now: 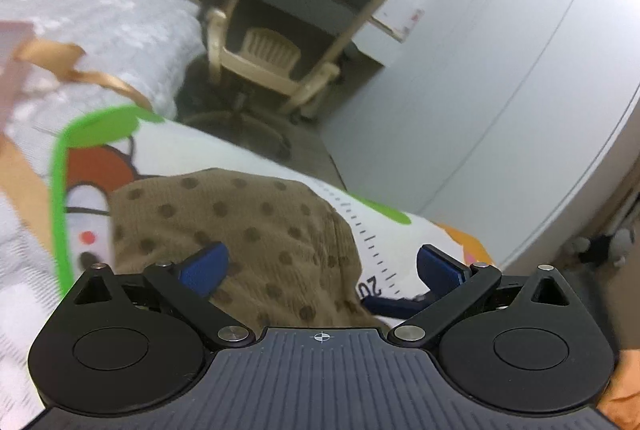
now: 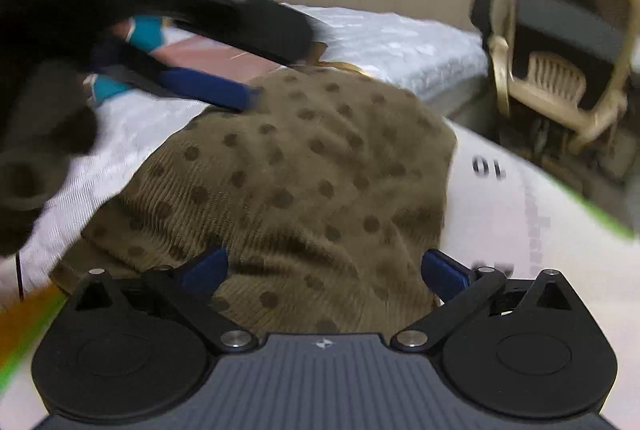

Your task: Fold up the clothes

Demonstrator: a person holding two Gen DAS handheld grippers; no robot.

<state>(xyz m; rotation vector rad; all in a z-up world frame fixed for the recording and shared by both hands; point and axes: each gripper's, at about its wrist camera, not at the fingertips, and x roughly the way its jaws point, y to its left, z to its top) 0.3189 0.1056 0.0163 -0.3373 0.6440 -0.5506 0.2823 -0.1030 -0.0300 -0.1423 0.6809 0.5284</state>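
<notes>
A brown ribbed garment with dark dots (image 1: pixel 248 226) lies bunched on a white printed mat (image 1: pixel 224 154). In the left wrist view my left gripper (image 1: pixel 322 268) is open, its blue fingers (image 1: pixel 204 268) spread over the cloth's near edge and holding nothing. In the right wrist view the same garment (image 2: pixel 300 182) fills the middle, and my right gripper (image 2: pixel 324 268) is open astride its near end. The left gripper shows there as a black blur at the upper left, with one blue finger (image 2: pixel 208 90) touching the cloth's far edge. Fingers with teal covers (image 2: pixel 146 32) hold that tool.
The mat, green-edged (image 1: pixel 60 190) with ruler marks and numbers (image 2: pixel 490 166), lies on a white quilted bedspread (image 1: pixel 100 18). A beige office chair (image 1: pixel 296 26) stands on the floor past the bed, with white cupboard fronts (image 1: pixel 500 70) to the right. A tan ribbon (image 1: pixel 80 70) lies on the bedspread.
</notes>
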